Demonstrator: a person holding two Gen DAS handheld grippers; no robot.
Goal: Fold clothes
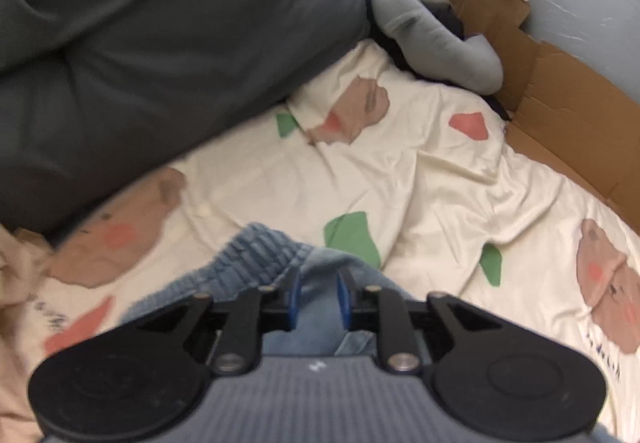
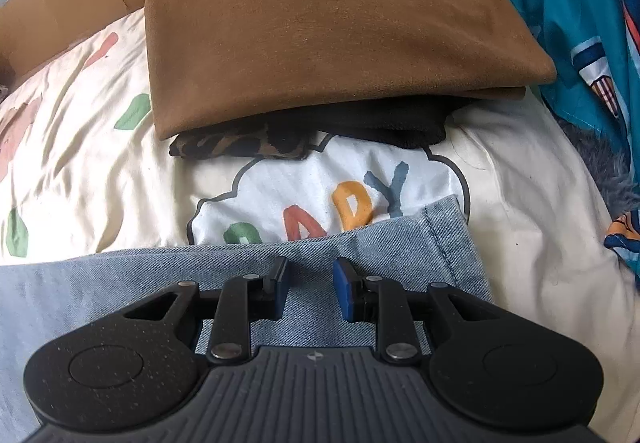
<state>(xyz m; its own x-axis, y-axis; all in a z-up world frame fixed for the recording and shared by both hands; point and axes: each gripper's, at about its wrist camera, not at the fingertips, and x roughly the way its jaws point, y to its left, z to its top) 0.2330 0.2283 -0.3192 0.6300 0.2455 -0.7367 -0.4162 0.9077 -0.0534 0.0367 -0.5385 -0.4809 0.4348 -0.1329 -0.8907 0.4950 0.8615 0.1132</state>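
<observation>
- Denim garment [image 2: 248, 263] lies flat on the bed's cream printed sheet [image 1: 440, 179], ready for a fold.
- Left tool [image 1: 318, 297], jaws apart, straddles its ribbed waistband [image 1: 256, 255] at 12 o'clock.
- Right tool [image 2: 310, 289], jaws apart, hovers over the hem; folded brown garment [image 2: 320, 23] waits at 12 o'clock.

- Ahead of the left gripper [image 1: 318, 293], bare cream sheet [image 1: 420, 179] lies open toward the middle.
- A dark grey cushion [image 1: 160, 43] walls off the left; a grey stuffed toy [image 1: 432, 31] and cardboard [image 1: 560, 99] block the far right.
- Ahead of the right gripper [image 2: 310, 289], a folded brown garment [image 2: 320, 23] stacked on dark clothes bars the way; sheet stays free to its left.
</observation>
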